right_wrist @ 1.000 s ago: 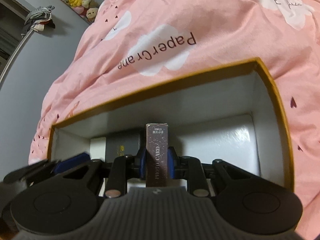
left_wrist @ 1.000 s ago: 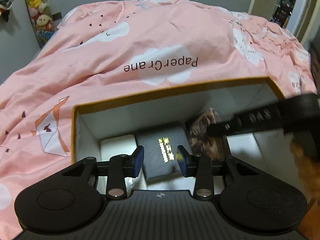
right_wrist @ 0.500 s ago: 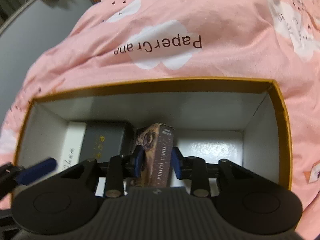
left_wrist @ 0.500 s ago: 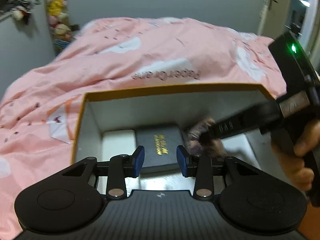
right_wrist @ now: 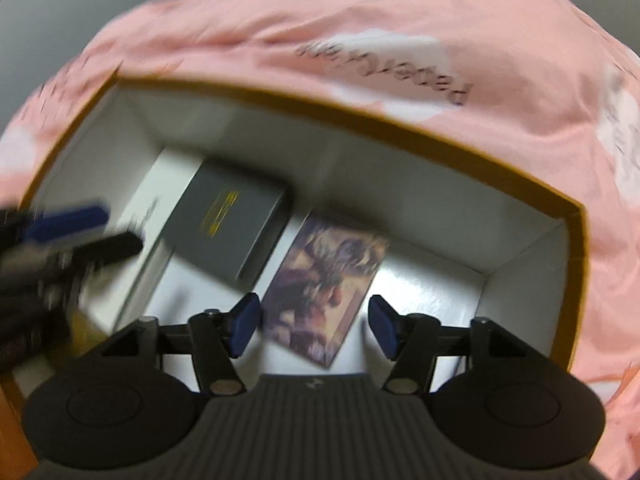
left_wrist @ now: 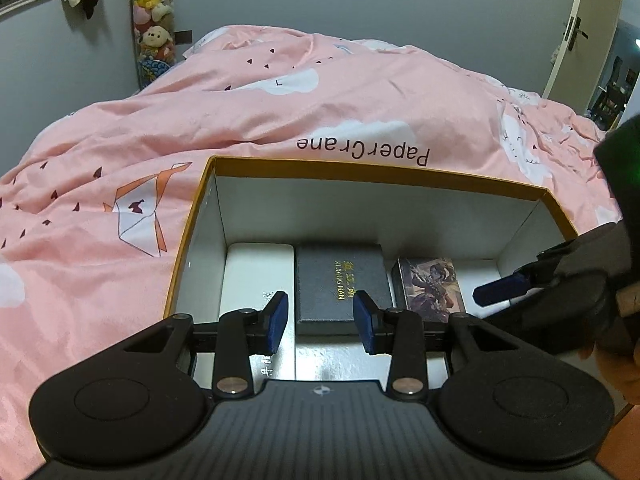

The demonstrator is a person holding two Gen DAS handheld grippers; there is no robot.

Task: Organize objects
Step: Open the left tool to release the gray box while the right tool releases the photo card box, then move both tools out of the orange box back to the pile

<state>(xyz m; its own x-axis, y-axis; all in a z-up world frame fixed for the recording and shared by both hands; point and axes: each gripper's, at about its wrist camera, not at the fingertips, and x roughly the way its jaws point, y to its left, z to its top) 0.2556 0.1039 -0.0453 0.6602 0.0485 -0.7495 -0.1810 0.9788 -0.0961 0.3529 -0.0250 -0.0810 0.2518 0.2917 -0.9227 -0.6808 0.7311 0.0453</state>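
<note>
Our right fingers (right_wrist: 314, 326) are spreading, pads clear of the photo card box (right_wrist: 326, 294), which lies flat on the storage box (right_wrist: 576, 240) floor between and just ahead of them, beside the dark box (right_wrist: 228, 228). Left fingers (left_wrist: 320, 322) hang part-spread, gripping nothing, over the dark box's near end. Risk: pulling our right hand out skewed could clip the card box and shove it against its neighbour. Both hands pitch steeply down into the storage box on the bed (left_wrist: 280, 112).

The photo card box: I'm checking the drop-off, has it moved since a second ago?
Yes. The photo card box went from upright to flat on the storage box floor, right of the dark gift box.
</note>
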